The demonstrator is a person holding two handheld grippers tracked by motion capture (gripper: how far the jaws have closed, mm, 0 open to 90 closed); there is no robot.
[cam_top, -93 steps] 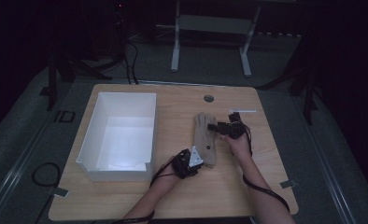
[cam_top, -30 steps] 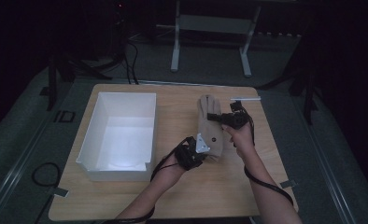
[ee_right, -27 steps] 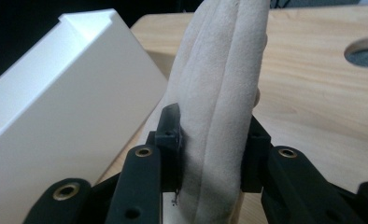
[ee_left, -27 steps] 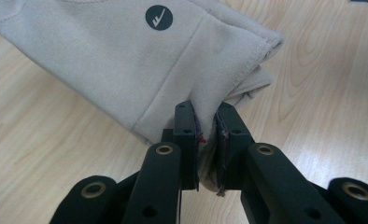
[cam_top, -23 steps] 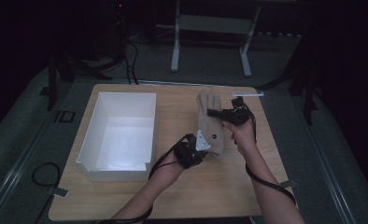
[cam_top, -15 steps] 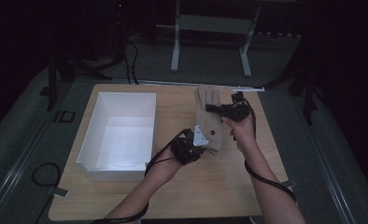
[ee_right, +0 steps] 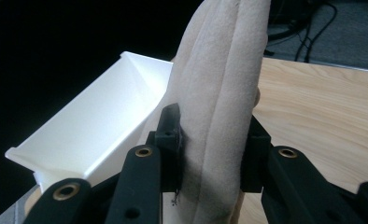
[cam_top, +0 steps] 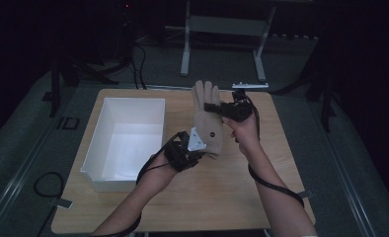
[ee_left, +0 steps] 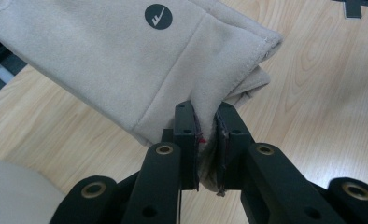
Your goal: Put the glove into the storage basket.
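The glove (cam_top: 207,118) is now up in the air above the worktop (cam_top: 242,197), not lying flat like a moment ago. The left gripper (cam_top: 195,144) has its fingers closed on the cuff, and the right gripper (cam_top: 216,107) pinches the glove's finger end. It seems ready to go left into the white box (cam_top: 101,143).

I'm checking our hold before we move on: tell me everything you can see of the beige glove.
The beige glove looks like soft fleece, with stitched seams and a small round dark logo with a white tick near the cuff. It is held up off the wooden table, fingers pointing away from the person. The left gripper pinches the cuff edge; the right gripper clamps across the finger section. The white bin sits just to its left, apart from it.
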